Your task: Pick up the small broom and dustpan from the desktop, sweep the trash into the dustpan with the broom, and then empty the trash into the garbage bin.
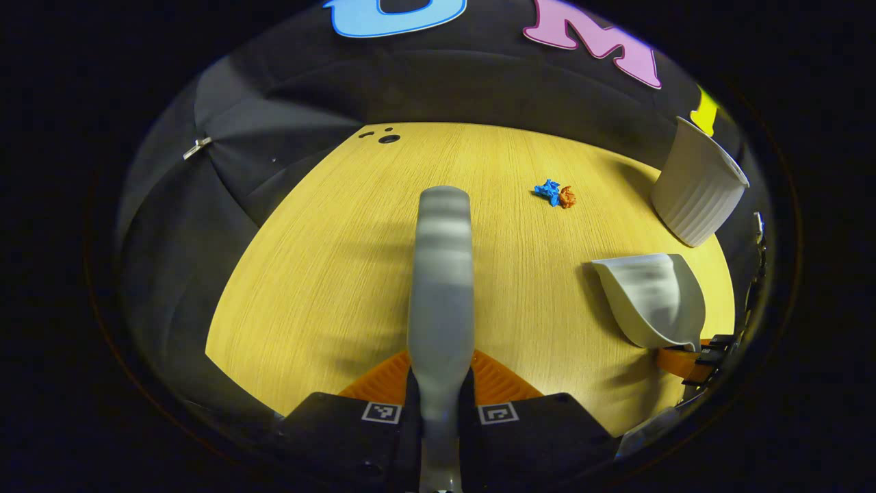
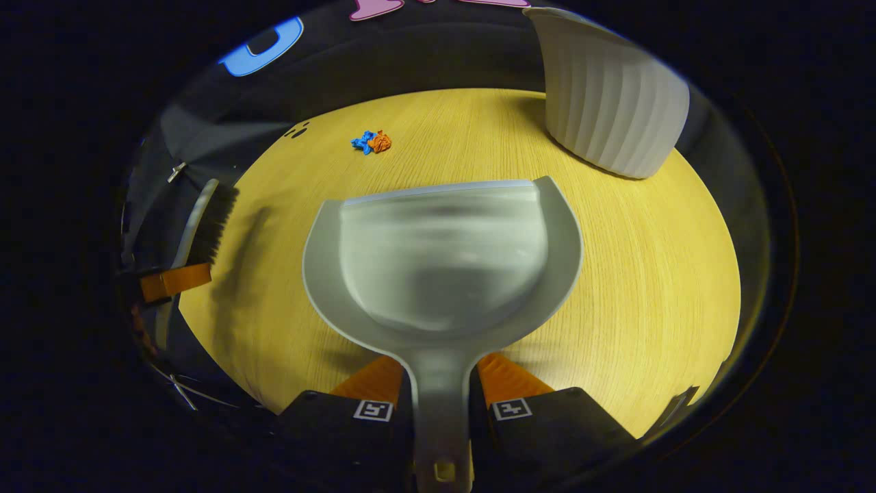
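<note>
My left tongs [image 1: 441, 390] clamp grey plastic broom [image 1: 441, 274], right tongs [image 2: 441, 394] clamp grey plastic dustpan [image 2: 438, 267]. Pickup done; sweeping next: carry both to crumpled blue-and-orange paper trash [image 1: 556, 194] left of white ribbed bin [image 1: 698, 185].

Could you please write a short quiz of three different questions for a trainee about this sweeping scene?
1. True or false: the left gripper is shut on the grey plastic broom.
2. Which thing does the right gripper hold? A) the white ribbed garbage bin B) the grey plastic dustpan C) nothing
3. Fill in: the blue and orange crumpled trash lies on the yellow wooden ____.

Key:
1. True; both fingers press on its handle.
2. B; it grips the dustpan's handle.
3. desktop; nothing is in the dustpan yet.
</note>
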Demonstrator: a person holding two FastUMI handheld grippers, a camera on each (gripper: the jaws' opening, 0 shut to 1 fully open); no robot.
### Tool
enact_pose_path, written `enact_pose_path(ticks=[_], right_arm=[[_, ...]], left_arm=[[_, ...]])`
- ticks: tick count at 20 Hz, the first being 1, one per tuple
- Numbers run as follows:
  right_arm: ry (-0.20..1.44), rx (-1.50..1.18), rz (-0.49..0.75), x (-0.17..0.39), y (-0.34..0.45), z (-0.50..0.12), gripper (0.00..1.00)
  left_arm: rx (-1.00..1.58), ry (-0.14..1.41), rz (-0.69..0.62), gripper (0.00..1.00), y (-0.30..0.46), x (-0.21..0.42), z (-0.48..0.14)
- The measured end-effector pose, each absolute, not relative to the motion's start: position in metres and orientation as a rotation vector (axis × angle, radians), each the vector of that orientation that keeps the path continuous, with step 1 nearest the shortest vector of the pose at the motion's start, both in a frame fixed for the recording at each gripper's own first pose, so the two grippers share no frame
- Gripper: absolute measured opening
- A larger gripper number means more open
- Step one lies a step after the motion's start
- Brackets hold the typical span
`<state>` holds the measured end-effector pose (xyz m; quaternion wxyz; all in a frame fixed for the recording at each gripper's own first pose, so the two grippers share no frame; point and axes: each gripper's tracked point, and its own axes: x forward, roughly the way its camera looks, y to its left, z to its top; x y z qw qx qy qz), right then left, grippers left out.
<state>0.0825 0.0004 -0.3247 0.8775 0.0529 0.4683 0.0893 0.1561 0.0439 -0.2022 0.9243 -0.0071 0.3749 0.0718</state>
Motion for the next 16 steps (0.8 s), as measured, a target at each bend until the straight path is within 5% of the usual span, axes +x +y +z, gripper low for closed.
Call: enact_pose_path(ticks=[16], right_arm=[[0.987, -0.011, 0.230, 0.074, -0.018, -0.308, 0.37]], left_arm=[[0.150, 0.812, -0.018, 0.26, 0.041, 0.306, -0.199]])
